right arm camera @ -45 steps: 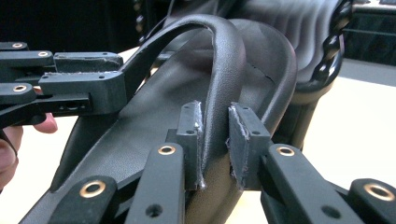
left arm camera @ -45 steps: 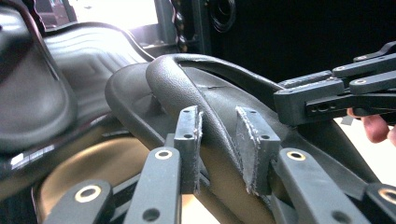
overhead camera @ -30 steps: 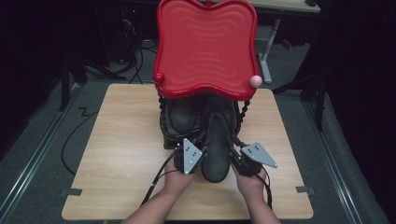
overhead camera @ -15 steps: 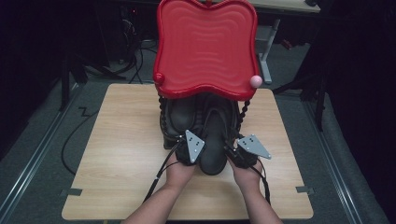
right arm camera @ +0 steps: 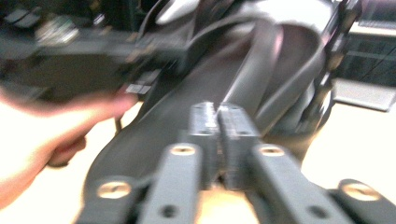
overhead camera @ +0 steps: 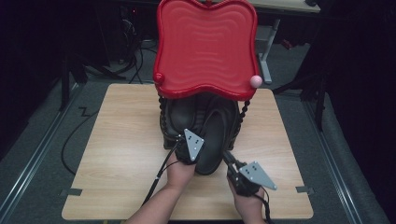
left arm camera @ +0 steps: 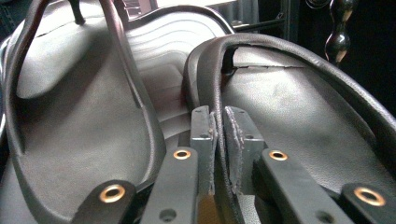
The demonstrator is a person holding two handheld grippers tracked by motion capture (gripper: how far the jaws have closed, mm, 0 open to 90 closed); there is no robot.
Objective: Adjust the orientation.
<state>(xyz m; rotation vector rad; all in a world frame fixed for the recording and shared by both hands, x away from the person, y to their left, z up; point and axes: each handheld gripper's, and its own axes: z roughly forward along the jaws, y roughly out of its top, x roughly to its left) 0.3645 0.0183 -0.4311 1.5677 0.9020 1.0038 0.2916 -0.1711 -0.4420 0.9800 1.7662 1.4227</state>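
A pair of dark sandals lies on the lower shelf under a red tray (overhead camera: 205, 46). The right sandal (overhead camera: 212, 149) sticks out toward me. My left gripper (overhead camera: 191, 138) has just been closing and is shut on that sandal's strap (left arm camera: 219, 70), which is pinched between the pads just below their tips. The other sandal (left arm camera: 70, 121) lies to its left. My right gripper (overhead camera: 226, 156) has just closed. It is shut with nothing between its pads (right arm camera: 218, 109), just beside the sandal's sole (right arm camera: 187, 107).
The red tray tops a small rack with black beaded posts (overhead camera: 243, 112), a pink knob (overhead camera: 255, 81) at one corner. The rack stands at the far middle of a wooden table (overhead camera: 116, 140). Cables trail from both grippers. Dark floor surrounds the table.
My right gripper has drawn back from the sandal toward the table's front edge and shut. The left gripper has stayed at the sandal's strap.
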